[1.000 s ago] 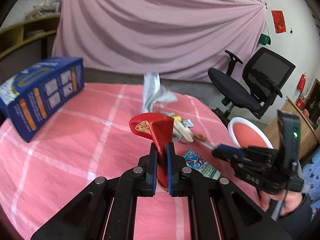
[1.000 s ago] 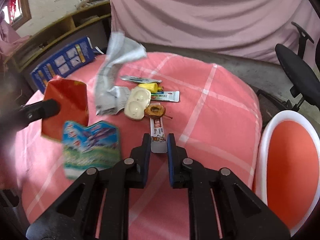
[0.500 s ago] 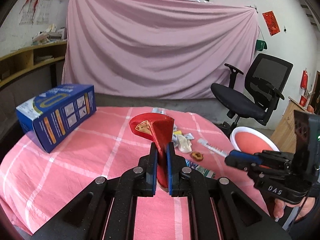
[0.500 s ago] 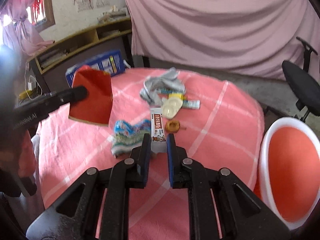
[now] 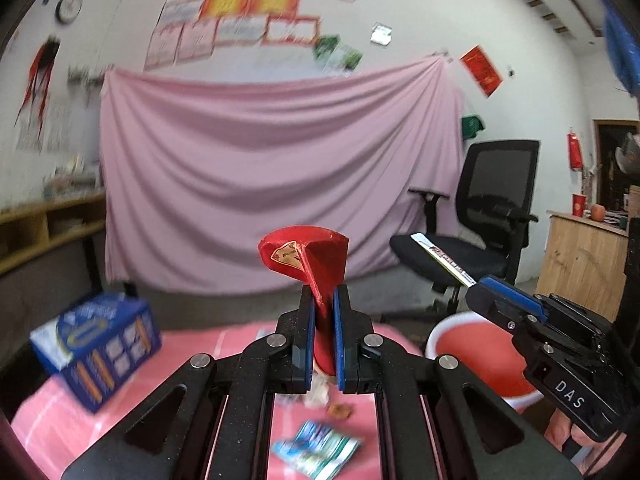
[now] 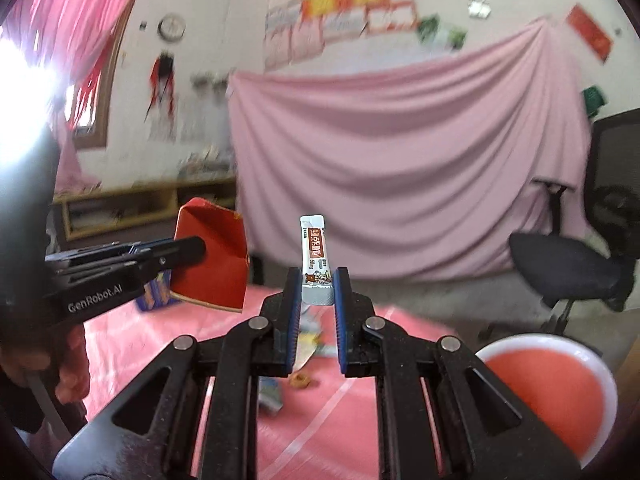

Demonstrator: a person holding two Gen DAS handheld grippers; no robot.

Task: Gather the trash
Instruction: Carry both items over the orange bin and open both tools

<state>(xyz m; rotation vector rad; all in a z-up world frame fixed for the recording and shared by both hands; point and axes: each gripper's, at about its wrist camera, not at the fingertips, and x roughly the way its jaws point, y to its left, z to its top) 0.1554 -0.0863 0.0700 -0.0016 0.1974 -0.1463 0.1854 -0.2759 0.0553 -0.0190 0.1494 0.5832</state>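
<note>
Two pieces of trash are held up above the tabletop [image 6: 120, 344]. The right hand-held gripper [image 6: 316, 300] is clamped on a long wrapper [image 6: 315, 256], standing upright. The red bin [image 6: 552, 392] is nearer it, low on the right. The left hand-held gripper [image 5: 322, 344] is clamped on a red carton [image 5: 308, 256].

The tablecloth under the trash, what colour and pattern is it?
Pink tablecloth with a wide white check of crossing lines, clearest in the right wrist view.

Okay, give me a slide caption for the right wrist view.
Right gripper lifts a white wrapper above the pink table, the red bin waiting at right.
</note>
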